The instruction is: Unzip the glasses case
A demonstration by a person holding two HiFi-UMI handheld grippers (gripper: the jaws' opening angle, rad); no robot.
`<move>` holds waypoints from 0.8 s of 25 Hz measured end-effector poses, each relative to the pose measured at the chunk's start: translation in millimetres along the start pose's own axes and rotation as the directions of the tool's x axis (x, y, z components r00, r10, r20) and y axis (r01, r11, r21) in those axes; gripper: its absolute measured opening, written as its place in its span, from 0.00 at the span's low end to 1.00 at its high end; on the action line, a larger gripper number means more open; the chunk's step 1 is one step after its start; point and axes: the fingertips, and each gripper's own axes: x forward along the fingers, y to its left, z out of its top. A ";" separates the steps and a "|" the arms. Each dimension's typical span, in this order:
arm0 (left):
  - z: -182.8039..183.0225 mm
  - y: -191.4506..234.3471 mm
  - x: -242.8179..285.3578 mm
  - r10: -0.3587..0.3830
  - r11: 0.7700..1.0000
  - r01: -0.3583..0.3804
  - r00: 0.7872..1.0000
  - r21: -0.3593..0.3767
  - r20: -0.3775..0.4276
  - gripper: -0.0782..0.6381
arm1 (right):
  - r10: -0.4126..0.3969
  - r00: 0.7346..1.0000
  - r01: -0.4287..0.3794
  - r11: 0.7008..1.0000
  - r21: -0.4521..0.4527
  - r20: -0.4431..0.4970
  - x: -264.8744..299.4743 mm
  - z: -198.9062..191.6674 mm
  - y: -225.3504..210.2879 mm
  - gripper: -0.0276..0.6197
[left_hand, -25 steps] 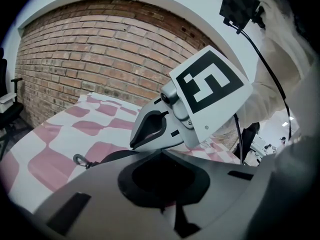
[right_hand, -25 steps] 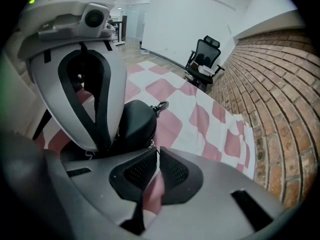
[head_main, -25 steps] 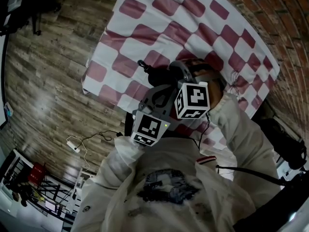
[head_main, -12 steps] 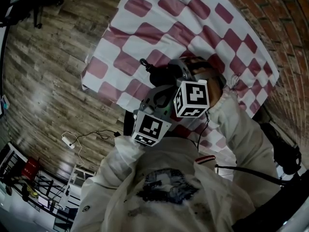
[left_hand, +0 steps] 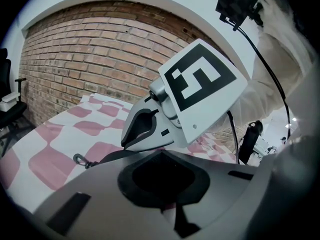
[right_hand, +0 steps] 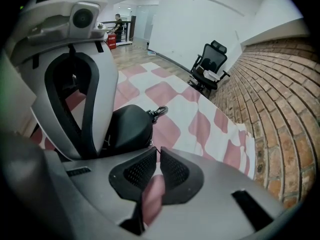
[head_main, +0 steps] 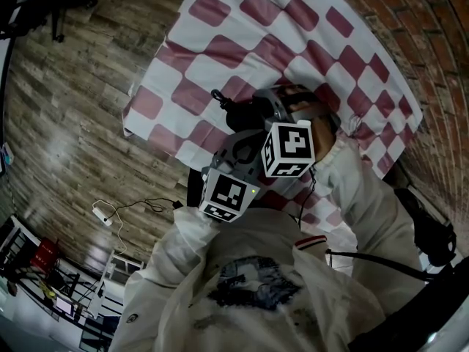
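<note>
So the left gripper (left_hand: 162, 155) has its jaws squeezed fully together, and it's parked right at the black rounded hard-shell glasses case (right_hand: 127, 126), on the side nearest the person. Can't really tell whether it's pinching a bit of the case or just resting there. The right gripper (right_hand: 158, 150) points steeply down at the case's near edge. Its jaws have just been opening a touch, leaving only a thin slit with pink cloth showing through, and there's nothing I can make out between the pads. The case lies on a red-and-white checked tablecloth (head_main: 242, 20), with a small black metal clip (right_hand: 158, 112) sticking out of its far end. Both grippers crowd over it in the head view and hide most of it. A brick wall (right_hand: 280, 109) runs along one side of the table, with a wood-plank floor (head_main: 66, 101) on the other.
</note>
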 end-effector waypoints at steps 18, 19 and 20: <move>4.7 2.1 0.4 0.012 1.000 -0.013 1.000 0.027 0.027 0.12 | -0.092 0.995 0.081 0.962 0.262 0.029 -30.6 -30.4 -3.7 0.08; 5.1 2.1 0.6 0.008 1.000 -0.009 1.000 0.030 0.022 0.12 | -0.106 0.994 0.094 0.953 0.289 0.028 -33.9 -32.3 -2.5 0.08; 5.4 1.9 1.0 0.001 0.999 -0.002 1.000 0.034 0.013 0.12 | -0.118 0.993 0.104 0.943 0.316 0.025 -37.3 -34.5 -0.8 0.08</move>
